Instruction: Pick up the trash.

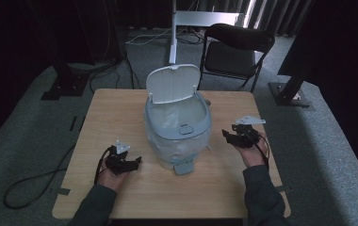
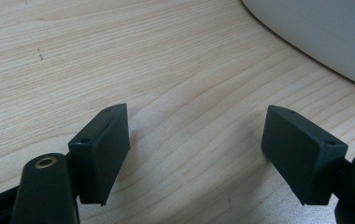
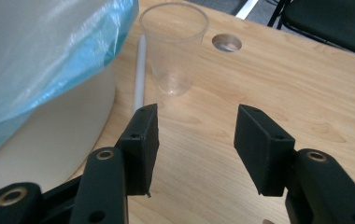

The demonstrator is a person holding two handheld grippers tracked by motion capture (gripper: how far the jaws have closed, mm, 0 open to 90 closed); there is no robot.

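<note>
A white pedal bin with its lid up and a pale blue bag liner stands in the middle of the wooden table. My left gripper rests low at the bin's left, open and holding nothing; in the left gripper view its jaws spread wide over bare wood with the bin's wall at the upper right. My right gripper hovers at the bin's right, open and empty. In the right gripper view a clear plastic cup stands upright ahead of the jaws, with a white straw lying beside it against the bin.
A round cable hole pierces the table beyond the cup. A black folding chair stands behind the table's far edge, next to a white stand post. Cables trail over the grey carpet at the left.
</note>
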